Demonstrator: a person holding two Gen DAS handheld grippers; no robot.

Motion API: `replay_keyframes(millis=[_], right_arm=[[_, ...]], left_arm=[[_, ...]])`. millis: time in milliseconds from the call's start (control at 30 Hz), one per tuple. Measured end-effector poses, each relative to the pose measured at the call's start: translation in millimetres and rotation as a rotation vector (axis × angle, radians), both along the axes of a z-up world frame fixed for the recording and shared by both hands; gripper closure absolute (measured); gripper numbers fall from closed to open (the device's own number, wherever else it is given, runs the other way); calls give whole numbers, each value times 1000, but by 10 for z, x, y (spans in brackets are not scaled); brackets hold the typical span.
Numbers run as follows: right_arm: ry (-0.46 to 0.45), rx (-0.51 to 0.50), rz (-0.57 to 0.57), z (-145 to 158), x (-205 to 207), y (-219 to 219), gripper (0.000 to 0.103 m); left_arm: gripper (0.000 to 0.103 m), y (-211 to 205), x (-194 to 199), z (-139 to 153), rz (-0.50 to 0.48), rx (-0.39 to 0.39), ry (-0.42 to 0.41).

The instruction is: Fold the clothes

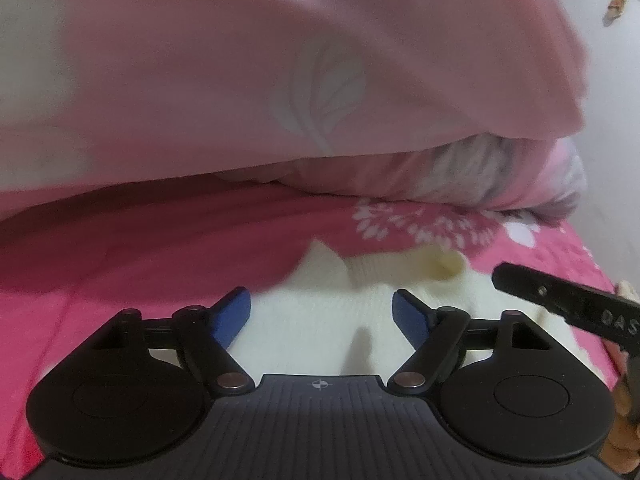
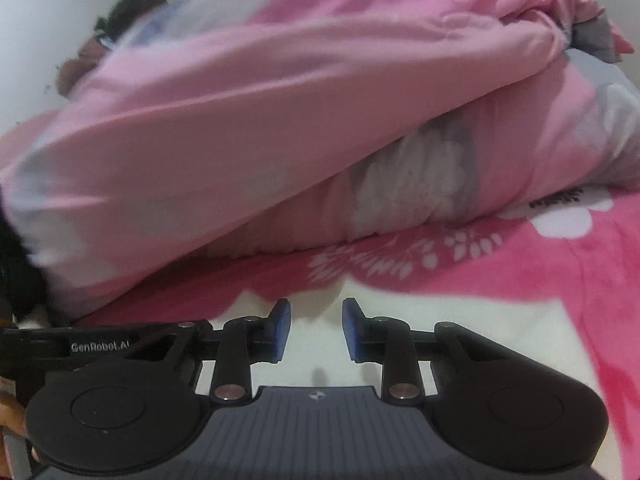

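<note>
Cream knit garment (image 1: 320,320) lies on pink bedsheet (image 1: 140,248) beneath left gripper (image 1: 321,314) and right gripper (image 2: 316,330), both open, empty.

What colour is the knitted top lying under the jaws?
Cream white, the ribbed knitted top on the pink flowered bedsheet; clearest in the left wrist view.

Someone's bedroom at home, clearly. A hot-pink floral bedsheet (image 2: 520,264) is covering the mattress, and a big puffy pink quilt (image 2: 280,120) with pale flower prints is lying heaped across it. Plain white walls (image 1: 624,80) are closing it in, and someone's dark hair (image 2: 128,8) is poking out past the quilt's far end.
</note>
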State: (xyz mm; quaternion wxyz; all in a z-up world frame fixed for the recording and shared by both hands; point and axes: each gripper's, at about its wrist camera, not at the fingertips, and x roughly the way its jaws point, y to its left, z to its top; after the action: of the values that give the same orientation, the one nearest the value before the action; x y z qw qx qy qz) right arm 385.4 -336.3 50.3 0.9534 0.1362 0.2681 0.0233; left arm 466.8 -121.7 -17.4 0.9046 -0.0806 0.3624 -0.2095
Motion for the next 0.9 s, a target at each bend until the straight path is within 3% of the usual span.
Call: replay_keyframes(millis=[133, 267, 333, 367, 400, 433, 533, 733, 900], right_arm=[[22, -7, 32, -98, 411, -118, 73], [78, -17, 57, -219, 803, -152, 73], [117, -17, 61, -297, 1008, -169, 73], [143, -8, 58, -350, 1089, -180, 76], [163, 9, 63, -396, 1139, -190, 89], [174, 32, 78, -427, 1162, -196, 96], [151, 41, 130, -397, 1041, -174, 101], [108, -110, 204, -317, 572, -88, 102], [71, -236, 266, -250, 182, -17, 102]], left_arm=[[30, -140, 220, -126, -1, -14, -4], [49, -278, 381, -211, 14, 31, -19], [62, -286, 397, -218, 20, 28, -35], [78, -290, 405, -221, 23, 27, -43], [90, -294, 413, -225, 26, 25, -50], [94, -296, 416, -224, 28, 22, -59], [100, -251, 266, -104, -27, -4, -122], [101, -145, -300, 155, -216, 54, -286], [101, -270, -595, 17, -333, 227, -326]])
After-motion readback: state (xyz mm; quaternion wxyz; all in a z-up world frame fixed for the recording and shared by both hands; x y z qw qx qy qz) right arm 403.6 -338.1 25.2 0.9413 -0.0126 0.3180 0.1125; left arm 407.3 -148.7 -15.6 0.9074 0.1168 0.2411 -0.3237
